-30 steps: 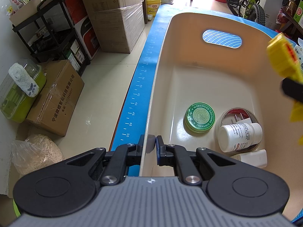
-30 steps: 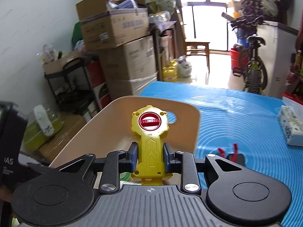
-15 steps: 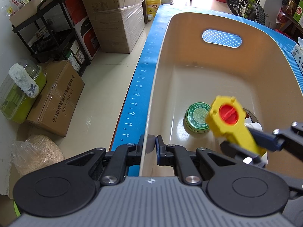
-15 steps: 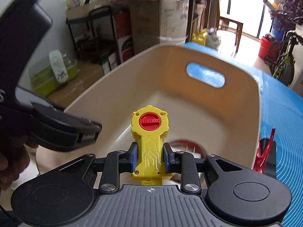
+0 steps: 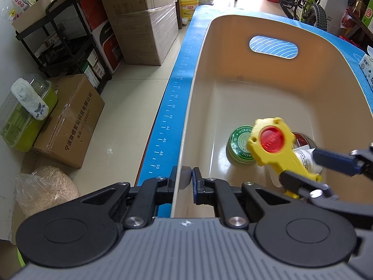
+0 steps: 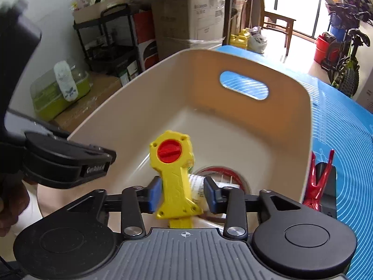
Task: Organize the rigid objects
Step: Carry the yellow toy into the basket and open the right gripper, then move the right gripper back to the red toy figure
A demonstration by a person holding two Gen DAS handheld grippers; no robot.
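Yellow toy (image 6: 173, 175) lower centre: light stiff plastic, grip by narrow handle; right gripper (image 6: 181, 194) jaws just opening, toy loose between; left gripper (image 5: 186, 178) clamped on bin (image 5: 186, 126) rim.

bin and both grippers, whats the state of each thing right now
beige bin: upright, rim clamped by left gripper
left gripper: shut on bin rim
right gripper: jaws just opened, pads off the toy
yellow toy: released, tilted between the jaws, above bin floor
green tin: lid on, on bin floor
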